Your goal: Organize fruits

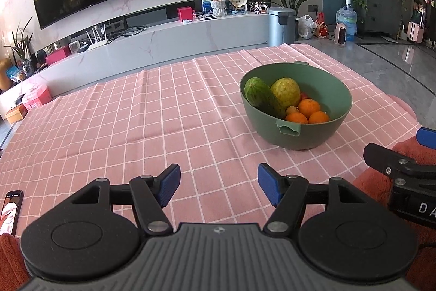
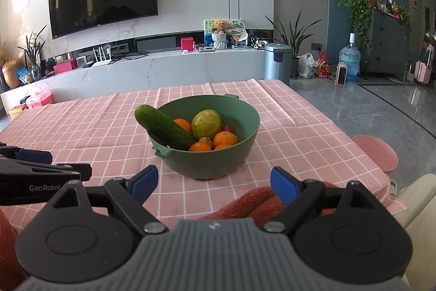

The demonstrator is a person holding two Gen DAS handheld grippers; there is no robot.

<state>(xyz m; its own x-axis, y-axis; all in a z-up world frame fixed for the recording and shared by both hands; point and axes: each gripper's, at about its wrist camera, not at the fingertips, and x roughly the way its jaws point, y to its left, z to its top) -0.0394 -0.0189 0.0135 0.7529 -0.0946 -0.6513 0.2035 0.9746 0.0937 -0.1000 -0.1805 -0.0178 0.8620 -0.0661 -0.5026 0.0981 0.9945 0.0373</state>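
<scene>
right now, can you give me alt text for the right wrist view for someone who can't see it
A green bowl of fruit sits on a pink checked tablecloth, holding a cucumber that leans over the rim, several oranges and a yellow-green fruit. The open, empty right gripper frames it from below, with the left gripper at the left edge.

Each camera sits behind its own tongs and looks forward and downward across the desk [image 1: 109, 111] toward the television wall. The left tongs [image 1: 219, 187] view has the bowl [image 1: 335, 89] ahead to the right, near. The right tongs [image 2: 214, 183] view has it straight ahead, just beyond the fingertips. Both views share bowl, desk and wall.
</scene>
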